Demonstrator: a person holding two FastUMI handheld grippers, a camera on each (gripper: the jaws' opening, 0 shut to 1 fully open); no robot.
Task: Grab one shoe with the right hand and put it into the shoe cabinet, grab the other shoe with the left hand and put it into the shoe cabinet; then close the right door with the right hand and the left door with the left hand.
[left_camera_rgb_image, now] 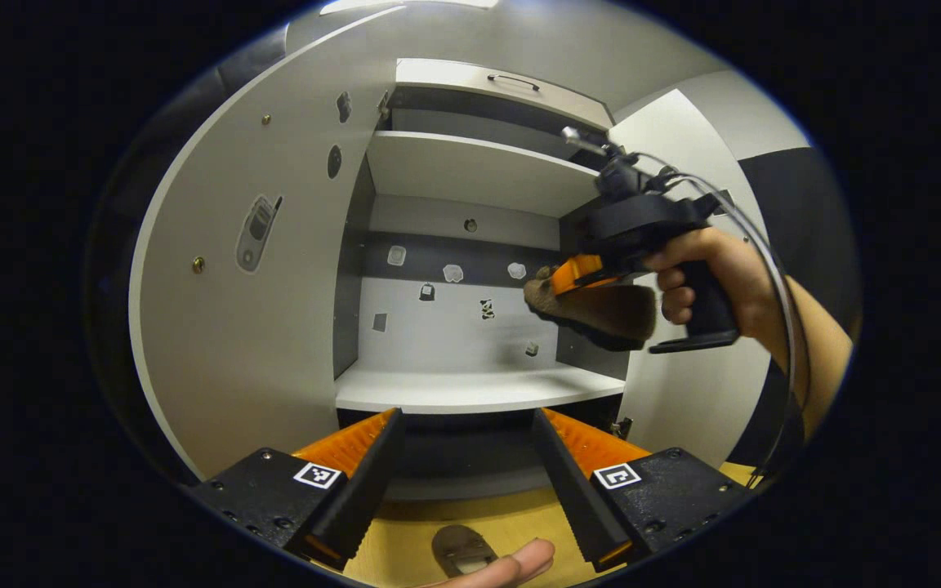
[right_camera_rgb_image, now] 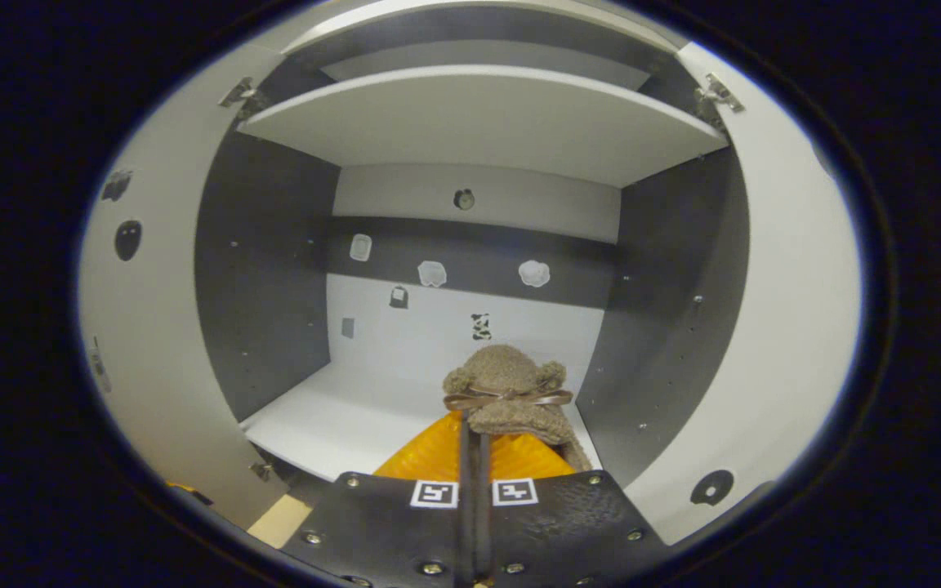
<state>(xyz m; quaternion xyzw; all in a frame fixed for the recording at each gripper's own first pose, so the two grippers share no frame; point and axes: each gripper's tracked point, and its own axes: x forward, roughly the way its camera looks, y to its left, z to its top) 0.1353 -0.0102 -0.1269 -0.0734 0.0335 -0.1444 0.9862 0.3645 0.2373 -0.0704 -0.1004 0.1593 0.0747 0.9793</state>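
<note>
The brown fuzzy shoe (right_camera_rgb_image: pixel 511 388), with a ribbon bow across its top, is pinched between the pressed-together fingers of the right tongs (right_camera_rgb_image: pixel 474 445) and hangs in the air above the white shelf (right_camera_rgb_image: pixel 340 425) inside the shoe cabinet (left_camera_rgb_image: pixel 470 171). In the left gripper view that shoe (left_camera_rgb_image: pixel 593 310) sits at the cabinet's right edge, just in front of the opening, the holding hand (left_camera_rgb_image: pixel 707 278) behind it. Both doors stand swung out: the left door (left_camera_rgb_image: pixel 234 327) and the right door (left_camera_rgb_image: pixel 691 392) flank the opening. Small stickers (right_camera_rgb_image: pixel 431 273) dot the back wall. The left tongs (left_camera_rgb_image: pixel 466 457) are spread wide, holding nothing, facing the cabinet. Below them lies the other shoe (left_camera_rgb_image: pixel 461 549) on the yellow floor (left_camera_rgb_image: pixel 405 539), a fingertip (left_camera_rgb_image: pixel 519 563) just beside it.
</note>
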